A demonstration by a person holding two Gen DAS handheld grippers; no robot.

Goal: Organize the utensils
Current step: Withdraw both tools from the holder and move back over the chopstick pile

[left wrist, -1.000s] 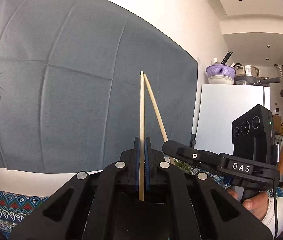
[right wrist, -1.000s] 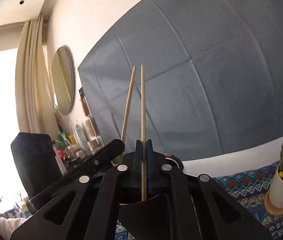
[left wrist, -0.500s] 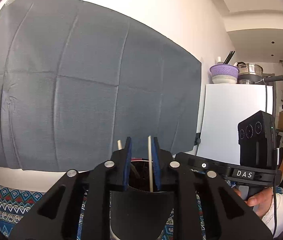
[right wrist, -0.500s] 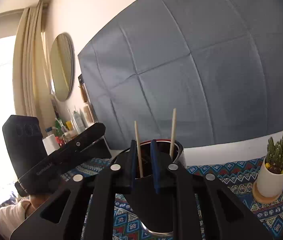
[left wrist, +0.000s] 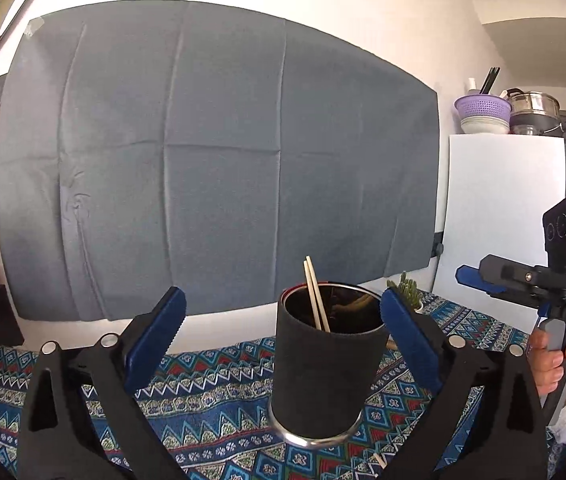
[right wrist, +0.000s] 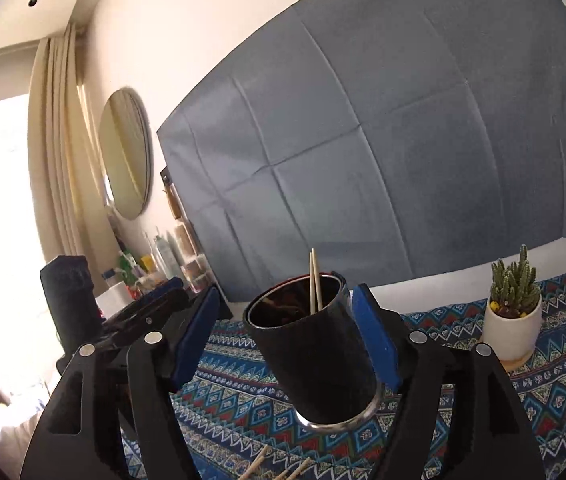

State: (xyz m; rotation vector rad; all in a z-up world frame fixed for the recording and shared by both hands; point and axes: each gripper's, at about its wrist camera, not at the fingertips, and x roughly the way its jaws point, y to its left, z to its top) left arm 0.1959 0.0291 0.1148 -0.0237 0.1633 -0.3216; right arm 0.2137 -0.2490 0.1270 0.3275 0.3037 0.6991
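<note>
A black cup [left wrist: 323, 380] with a metal base stands on the patterned cloth [left wrist: 211, 408]. Two pale wooden chopsticks [left wrist: 315, 300] lean together inside it. My left gripper [left wrist: 283, 296] is opening, and its blue pads stand wide on either side of the cup without pressing it. In the right wrist view the same cup [right wrist: 323, 360] and chopsticks [right wrist: 315, 280] show between the spread pads of my right gripper [right wrist: 286, 294]. It is opening too and grips nothing. The right gripper [left wrist: 477, 276] also shows at the far right, held by a hand [left wrist: 555, 356].
A small cactus in a white pot [right wrist: 511, 320] stands on the cloth right of the cup. Loose chopsticks [right wrist: 261, 462] lie on the cloth near the front edge. A grey sheet [left wrist: 219, 152] hangs on the wall behind. Bottles [right wrist: 151, 264] crowd a shelf at left.
Both grippers were shut on one upright chopstick each. Both have let go and opened wide, and the two chopsticks have dropped into the cup. Both grippers have drawn back from it.
</note>
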